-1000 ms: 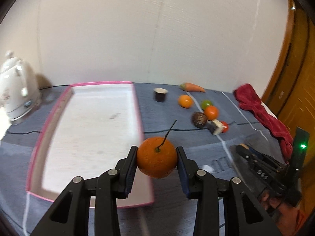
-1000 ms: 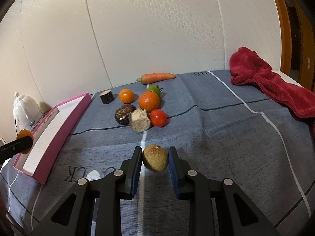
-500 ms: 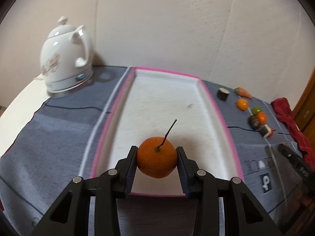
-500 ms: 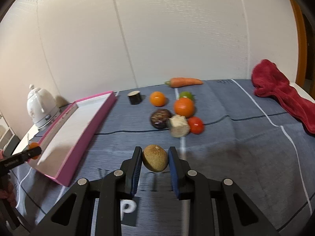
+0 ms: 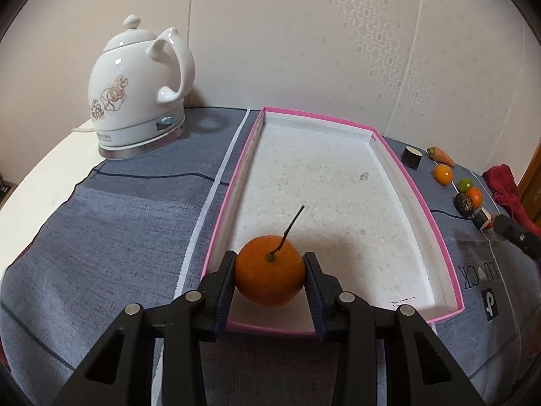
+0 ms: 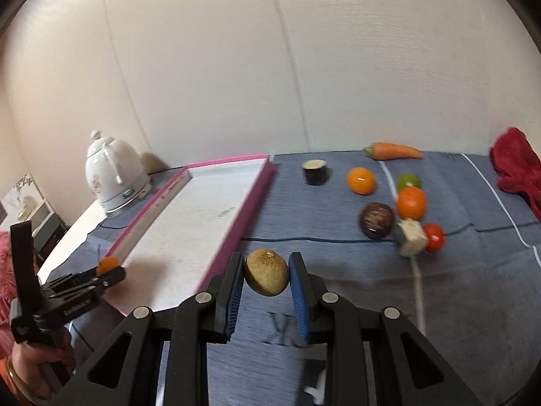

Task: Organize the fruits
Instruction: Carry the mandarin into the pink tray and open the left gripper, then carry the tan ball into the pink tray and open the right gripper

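A stemmed round orange [image 5: 269,279] is pinched by the left gripper [image 5: 269,282] at lower centre, seemingly over the pink-rimmed white tray [image 5: 421,203]; a fuzzy brown kiwi [image 6: 267,272] is pinched by the right gripper [image 6: 267,275].

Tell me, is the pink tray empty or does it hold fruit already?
Empty. The pink tray shows only its bare white floor; the orange is gripped above its near end.

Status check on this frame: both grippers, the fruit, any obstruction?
Left gripper shut on orange, over near end of pink tray. Right gripper shut on kiwi, beside tray, above cloth. Tray bare, nothing blocking.
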`<state>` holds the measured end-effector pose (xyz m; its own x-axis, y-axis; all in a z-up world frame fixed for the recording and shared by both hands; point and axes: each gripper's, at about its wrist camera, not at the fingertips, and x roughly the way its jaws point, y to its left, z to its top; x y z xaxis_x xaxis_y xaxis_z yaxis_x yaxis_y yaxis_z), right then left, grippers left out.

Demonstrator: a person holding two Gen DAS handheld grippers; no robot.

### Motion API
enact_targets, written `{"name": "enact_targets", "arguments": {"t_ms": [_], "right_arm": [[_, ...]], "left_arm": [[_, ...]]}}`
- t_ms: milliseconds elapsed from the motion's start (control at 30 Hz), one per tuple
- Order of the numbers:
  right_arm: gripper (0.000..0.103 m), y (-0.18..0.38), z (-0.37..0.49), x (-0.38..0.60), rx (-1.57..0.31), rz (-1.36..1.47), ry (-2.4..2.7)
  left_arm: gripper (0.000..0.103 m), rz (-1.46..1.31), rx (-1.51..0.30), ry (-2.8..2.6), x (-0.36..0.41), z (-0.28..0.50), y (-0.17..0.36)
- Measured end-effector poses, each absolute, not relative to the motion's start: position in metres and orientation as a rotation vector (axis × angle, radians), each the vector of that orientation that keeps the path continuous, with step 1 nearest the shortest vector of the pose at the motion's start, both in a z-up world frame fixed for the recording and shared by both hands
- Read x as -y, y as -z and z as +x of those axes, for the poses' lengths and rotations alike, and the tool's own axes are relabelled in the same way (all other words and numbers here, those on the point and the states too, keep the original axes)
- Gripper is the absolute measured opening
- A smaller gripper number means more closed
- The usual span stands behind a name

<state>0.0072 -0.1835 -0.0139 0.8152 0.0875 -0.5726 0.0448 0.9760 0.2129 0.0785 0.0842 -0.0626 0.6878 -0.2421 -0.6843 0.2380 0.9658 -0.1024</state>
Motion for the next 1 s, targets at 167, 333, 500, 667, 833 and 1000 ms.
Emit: {"name": "enact_targets", "arguments": {"t_ms": [167, 333, 500, 667, 833, 1000], "right_arm": [[0.027, 0.019, 0.028, 0.161, -0.648, 0.204, -0.1], [0.027, 0.024, 0.046, 0.137, -0.686, 0.17, -0.15], [0.027, 0.027, 0.065, 0.118, -0.713, 0.103, -0.196], [0.027, 0.029, 0.088, 0.111, -0.74, 0.05, -0.191], [0.027, 0.031, 0.114, 0.107, -0.766, -0.01, -0.181], [0.027, 0.035, 0.141, 0.11, -0.801, -0.064, -0.161]], "left_arm": [[0.046, 0.037, -0.727, 0.287, -0.08, 0.075, 0.062], [0.064, 0.054, -0.659, 0.287, -0.081, 0.063, 0.059], [0.065, 0.027, -0.628, 0.288, -0.087, 0.053, 0.055], [0.086, 0.019, -0.585, 0.267, -0.092, 0.042, 0.05], [0.088, -0.015, -0.594, 0.256, -0.099, 0.044, 0.052], [0.089, -0.041, -0.605, 0.249, -0.103, 0.046, 0.054]]}}
